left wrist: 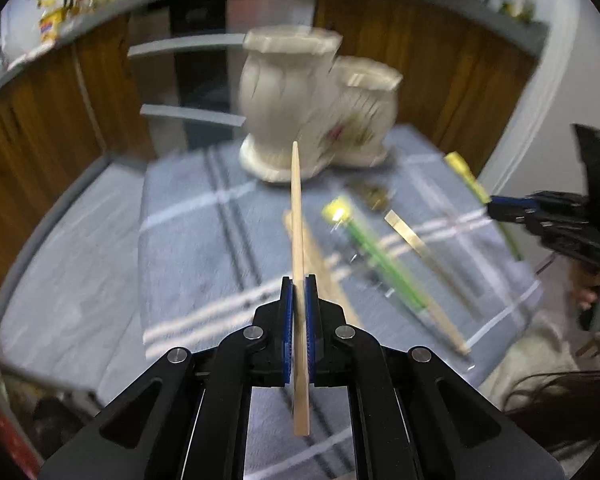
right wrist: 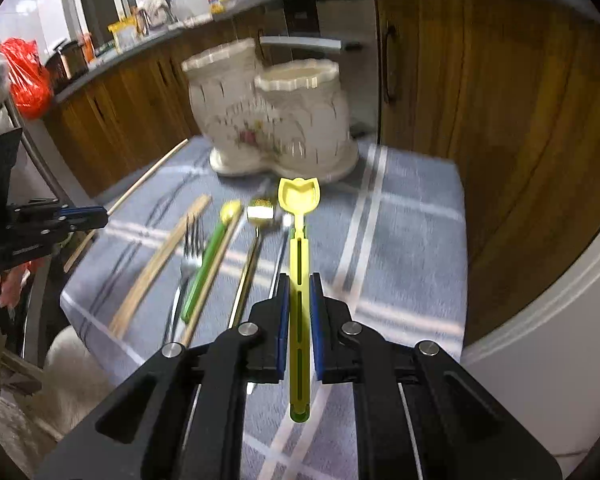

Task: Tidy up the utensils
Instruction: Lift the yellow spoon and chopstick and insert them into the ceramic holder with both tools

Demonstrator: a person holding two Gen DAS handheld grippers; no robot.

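Observation:
My left gripper point(left wrist: 299, 280) is shut on a wooden chopstick point(left wrist: 297, 216) and holds it above the blue cloth, tip toward the white double ceramic holder point(left wrist: 296, 108). My right gripper point(right wrist: 300, 280) is shut on a yellow plastic spoon point(right wrist: 299, 200) with a slotted yellow-green handle, bowl pointing at the holder point(right wrist: 276, 120). On the cloth lie another chopstick point(right wrist: 160, 268), a metal fork point(right wrist: 188, 256), a green-handled spoon point(right wrist: 208, 264), a gold-handled utensil point(right wrist: 248, 268) and a steel one point(right wrist: 280, 256). The left gripper with its chopstick shows at the left edge point(right wrist: 84, 213).
The blue checked cloth point(right wrist: 400, 240) covers a small table. Wooden cabinets point(right wrist: 480, 100) stand behind and to the right. A counter with jars and a red bag point(right wrist: 24, 76) is at the far left. A white appliance point(right wrist: 560, 340) curves at the right. The right gripper shows at the right edge point(left wrist: 500, 204).

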